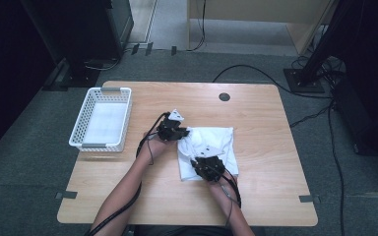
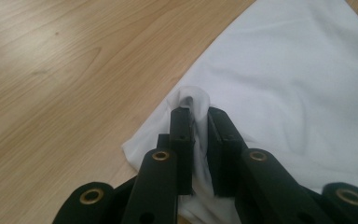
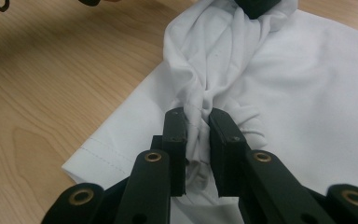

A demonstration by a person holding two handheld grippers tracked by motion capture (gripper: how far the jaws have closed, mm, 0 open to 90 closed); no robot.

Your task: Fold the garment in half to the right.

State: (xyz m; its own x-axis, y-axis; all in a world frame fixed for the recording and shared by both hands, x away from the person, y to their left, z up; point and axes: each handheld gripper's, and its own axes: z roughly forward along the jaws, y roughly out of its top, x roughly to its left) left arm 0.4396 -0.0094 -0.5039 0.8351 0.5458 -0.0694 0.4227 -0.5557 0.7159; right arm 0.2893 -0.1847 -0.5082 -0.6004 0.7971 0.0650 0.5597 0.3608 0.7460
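Observation:
A white cloth [image 1: 216,142] lies folded on the wooden table [image 1: 256,103], right of centre. My left gripper [image 1: 179,135] is at the cloth's left edge, shut on a pinched fold of the cloth [image 2: 279,79]; the fabric bulges up between the two black jaws. My right gripper [image 1: 204,162] is at the cloth's near edge, shut on a bunched ridge of the cloth [image 3: 307,93]. In the right gripper view that ridge runs away from the jaws toward the left gripper [image 3: 256,7] at the top edge.
A white perforated basket [image 1: 86,115] stands at the table's left edge. A dark round grommet [image 1: 224,97] sits near the far edge. Cables trail from both grippers along the forearms. Bare wood surrounds the cloth.

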